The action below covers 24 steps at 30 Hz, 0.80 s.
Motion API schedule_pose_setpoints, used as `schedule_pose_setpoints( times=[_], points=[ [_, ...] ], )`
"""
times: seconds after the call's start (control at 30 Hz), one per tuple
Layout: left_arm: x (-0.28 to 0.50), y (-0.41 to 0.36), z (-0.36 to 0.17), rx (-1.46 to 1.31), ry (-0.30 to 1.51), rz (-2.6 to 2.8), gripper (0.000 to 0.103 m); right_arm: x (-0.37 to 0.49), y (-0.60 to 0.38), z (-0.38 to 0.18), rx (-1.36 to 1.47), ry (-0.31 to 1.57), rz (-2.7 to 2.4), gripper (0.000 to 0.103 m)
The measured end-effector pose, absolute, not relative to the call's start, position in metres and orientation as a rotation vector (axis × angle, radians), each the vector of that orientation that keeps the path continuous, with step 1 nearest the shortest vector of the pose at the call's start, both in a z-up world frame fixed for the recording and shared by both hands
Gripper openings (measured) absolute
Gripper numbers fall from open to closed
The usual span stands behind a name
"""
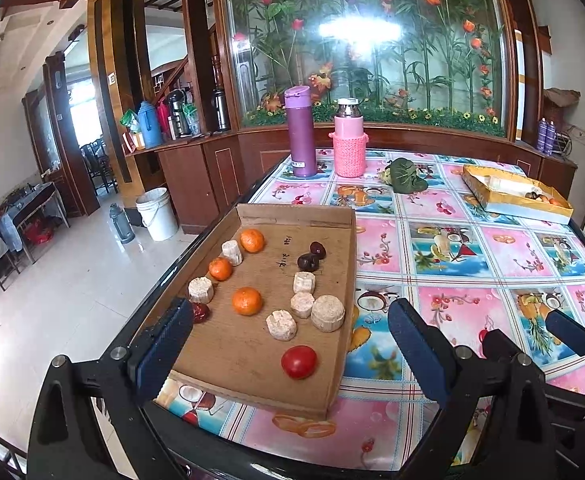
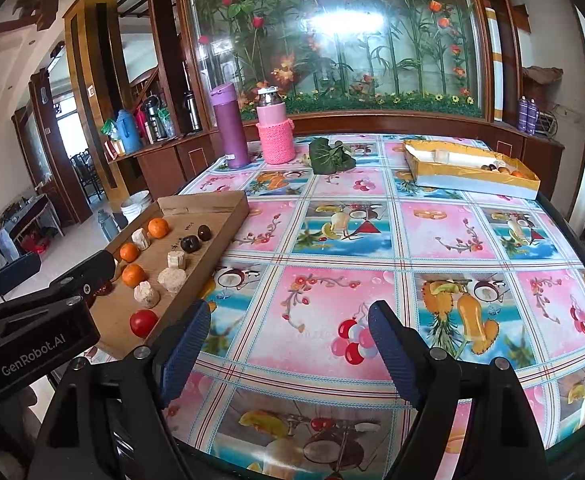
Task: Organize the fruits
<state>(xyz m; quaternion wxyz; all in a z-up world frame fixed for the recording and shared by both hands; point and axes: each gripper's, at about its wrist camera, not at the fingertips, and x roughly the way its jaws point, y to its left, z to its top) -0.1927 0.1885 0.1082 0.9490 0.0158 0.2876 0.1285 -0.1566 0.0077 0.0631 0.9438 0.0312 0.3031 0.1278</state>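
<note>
A brown cardboard tray [image 1: 332, 240] lies at the table's left edge, also in the right wrist view [image 2: 228, 208]. It holds three oranges [image 1: 246, 301], a red tomato [image 1: 299, 361], dark plums [image 1: 307, 261], a small red fruit [image 1: 201, 312] and several pale corn-cob pieces [image 1: 327, 313]. My left gripper [image 1: 290, 352] is open, its fingers straddling the tray's near end above the tomato. My right gripper [image 2: 288, 352] is open and empty over the bare tablecloth, right of the tray. A yellow box [image 2: 472, 172] at the far right holds a few fruits.
A purple flask [image 1: 301, 132], a pink flask [image 1: 349, 138] and a green leafy vegetable [image 1: 406, 176] stand at the table's far side. The tray overhangs the left table edge; floor and a white bucket [image 1: 157, 214] lie beyond.
</note>
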Motion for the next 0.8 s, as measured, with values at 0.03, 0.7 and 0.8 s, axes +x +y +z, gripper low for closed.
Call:
schedule_pose_setpoints(
  times=[0.03, 0.7, 0.8],
  points=[
    [-0.194, 0.189, 0.109, 0.028, 0.579, 0.263, 0.098, -0.156, 0.009, 0.063, 0.06, 0.618, 0.26, 0.085],
    [-0.204, 0.194, 0.112, -0.002, 0.537, 0.277, 0.098, -0.158, 0.017, 0.056, 0.008, 0.62, 0.246, 0.087],
    [-0.207, 0.196, 0.115, -0.013, 0.522, 0.287, 0.098, -0.161, 0.018, 0.056, -0.006, 0.618, 0.244, 0.088]
  ],
)
